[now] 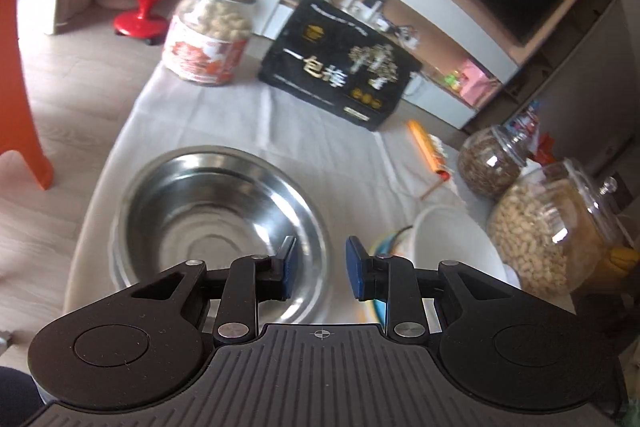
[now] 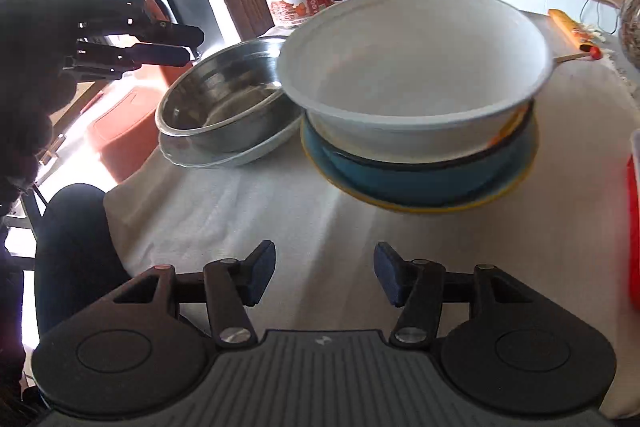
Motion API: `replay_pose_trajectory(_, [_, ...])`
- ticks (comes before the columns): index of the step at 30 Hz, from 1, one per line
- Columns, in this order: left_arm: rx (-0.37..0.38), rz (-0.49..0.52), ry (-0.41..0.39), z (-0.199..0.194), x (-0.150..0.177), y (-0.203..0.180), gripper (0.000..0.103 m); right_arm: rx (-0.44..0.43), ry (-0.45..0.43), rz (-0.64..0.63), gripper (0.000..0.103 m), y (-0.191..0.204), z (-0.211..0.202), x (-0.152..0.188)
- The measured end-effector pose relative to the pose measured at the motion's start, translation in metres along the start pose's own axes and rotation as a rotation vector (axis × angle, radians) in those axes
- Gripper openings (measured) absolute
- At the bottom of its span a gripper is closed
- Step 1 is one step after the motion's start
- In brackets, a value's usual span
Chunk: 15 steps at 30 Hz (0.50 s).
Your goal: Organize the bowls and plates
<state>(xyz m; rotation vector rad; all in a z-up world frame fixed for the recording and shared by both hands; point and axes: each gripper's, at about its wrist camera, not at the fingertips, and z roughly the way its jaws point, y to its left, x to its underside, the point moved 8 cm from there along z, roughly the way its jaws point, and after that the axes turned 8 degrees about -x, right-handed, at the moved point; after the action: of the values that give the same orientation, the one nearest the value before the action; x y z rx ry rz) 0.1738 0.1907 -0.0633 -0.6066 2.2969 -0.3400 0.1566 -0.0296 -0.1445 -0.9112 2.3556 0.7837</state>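
A steel bowl (image 1: 216, 223) (image 2: 224, 103) rests in a pale plate (image 2: 240, 157) on the white-clothed table (image 2: 304, 211). Beside it a white bowl (image 2: 412, 67) (image 1: 452, 247) is nested in a blue bowl (image 2: 420, 179), which sits on a yellow-rimmed plate (image 2: 444, 207). My left gripper (image 1: 321, 243) hovers over the steel bowl's near right rim, open, with nothing between its blue pads. It also shows at the left of the right wrist view as the left gripper (image 2: 188, 45). My right gripper (image 2: 325, 249) is open over bare cloth, short of the white bowl stack.
At the table's back stand a peanut jar (image 1: 208, 35) and a black printed box (image 1: 336, 67). Two glass jars (image 1: 552, 227) crowd the right side, near an orange packet (image 1: 428, 151). An orange chair (image 1: 16, 67) stands left of the table. A red container (image 2: 634, 227) sits at the right edge.
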Motion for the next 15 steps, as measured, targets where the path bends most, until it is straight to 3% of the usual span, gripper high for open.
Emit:
replay_pose_trajectory(2, [0.045,0.053,0.038,0.008,0.005,-0.03,0.029,0.076,-0.041,0.021,0.055,-0.02,-0.019,0.0])
replay_pose_trajectory(5, [0.044,0.111,0.06,0.015,0.011,-0.055,0.029,0.15,-0.126,0.092,0.055,-0.051,-0.046,-0.006])
replay_pose_trajectory(11, [-0.053,0.127,0.117,0.036,0.024,-0.056,0.03,0.207,-0.3,0.22,0.055,-0.097,-0.086,-0.026])
replay_pose_trajectory(15, [-0.079,0.071,0.161,0.045,0.03,-0.044,0.043,0.163,-0.399,0.343,0.055,-0.119,-0.096,-0.042])
